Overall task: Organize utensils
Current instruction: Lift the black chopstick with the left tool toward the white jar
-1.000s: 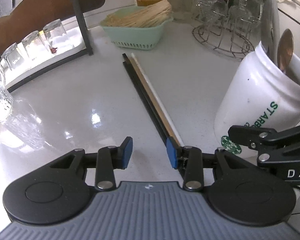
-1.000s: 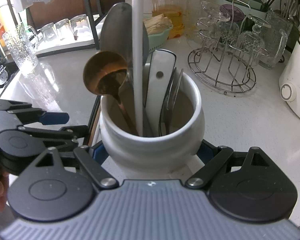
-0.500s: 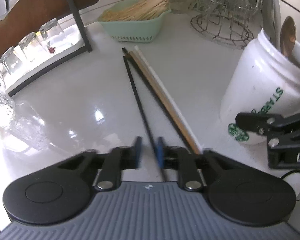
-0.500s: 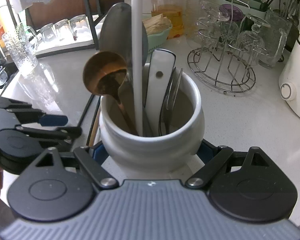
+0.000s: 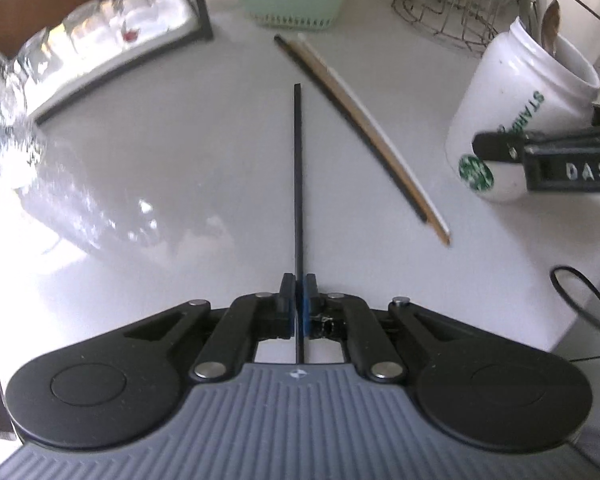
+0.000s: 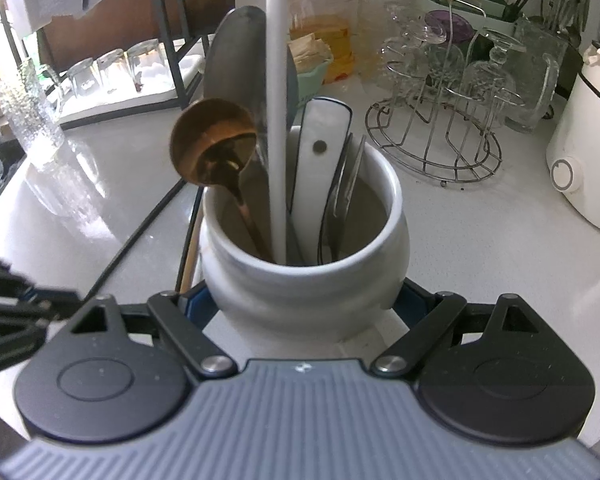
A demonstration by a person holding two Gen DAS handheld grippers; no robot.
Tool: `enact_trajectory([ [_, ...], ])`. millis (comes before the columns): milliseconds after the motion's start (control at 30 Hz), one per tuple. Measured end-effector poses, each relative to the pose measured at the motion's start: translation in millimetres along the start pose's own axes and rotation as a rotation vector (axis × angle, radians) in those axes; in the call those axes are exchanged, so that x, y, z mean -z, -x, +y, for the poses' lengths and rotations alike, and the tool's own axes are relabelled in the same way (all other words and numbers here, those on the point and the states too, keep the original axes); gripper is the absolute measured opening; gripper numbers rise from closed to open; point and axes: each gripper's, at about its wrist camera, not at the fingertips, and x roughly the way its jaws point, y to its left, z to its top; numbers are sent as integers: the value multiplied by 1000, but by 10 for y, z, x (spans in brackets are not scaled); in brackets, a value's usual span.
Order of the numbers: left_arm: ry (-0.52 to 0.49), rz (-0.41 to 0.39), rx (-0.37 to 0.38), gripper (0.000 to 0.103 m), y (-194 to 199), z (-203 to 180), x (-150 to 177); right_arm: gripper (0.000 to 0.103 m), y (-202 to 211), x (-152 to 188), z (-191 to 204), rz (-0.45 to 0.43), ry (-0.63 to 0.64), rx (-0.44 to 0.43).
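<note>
Since a second ago the left tongs (image 5: pixel 299 300) have closed from a wide gape onto a single black chopstick (image 5: pixel 298 184) and drawn it away from the three sticks still lying together on the white worktop (image 5: pixel 188 168); it now points straight ahead from the pads, its far end apart from the rest. The pads are pinched tight on its near end with almost no gap between them.

The right tongs (image 6: pixel 304 300) are spread wide around the base of the white utensil jar (image 6: pixel 304 276), one pad against each side, steadying it on the worktop just beside the loose sticks. Inside the jar stand a bronze spoon (image 6: pixel 214 146), a grey spatula (image 6: pixel 240 60), a white chopstick (image 6: pixel 278 120) and other pieces.

By this showing the sorting is well under way but not finished: the remaining chopsticks (image 5: pixel 364 128), one black, one tan and one white, lie on the worktop near the jar, and the stick in the left tongs has yet to reach it.
</note>
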Motion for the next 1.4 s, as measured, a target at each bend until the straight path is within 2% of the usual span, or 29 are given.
enact_trajectory([
  [167, 31, -1, 15, 5, 79, 124, -2, 91, -10, -4, 59, -1, -28, 21],
  [333, 59, -37, 60, 7, 85, 202, -163, 91, -24, -12, 96, -4, -46, 38],
  [433, 36, -64, 72, 11, 19, 208, -334, 91, -33, -16, 116, -4, -55, 46],
  [767, -47, -138, 105, 12, -246, 232, -844, 91, -43, -20, 170, -4, -90, 73],
  [1000, -81, -124, 117, 11, -491, 171, -959, 91, -41, -11, 191, -12, -112, 88],
  [1100, -113, -139, 98, 12, -515, 108, -969, 91, -42, -15, 197, -10, -119, 93],
  [1400, -83, -113, 82, 12, -603, 104, -1154, 91, -53, -23, 203, -11, -121, 95],
])
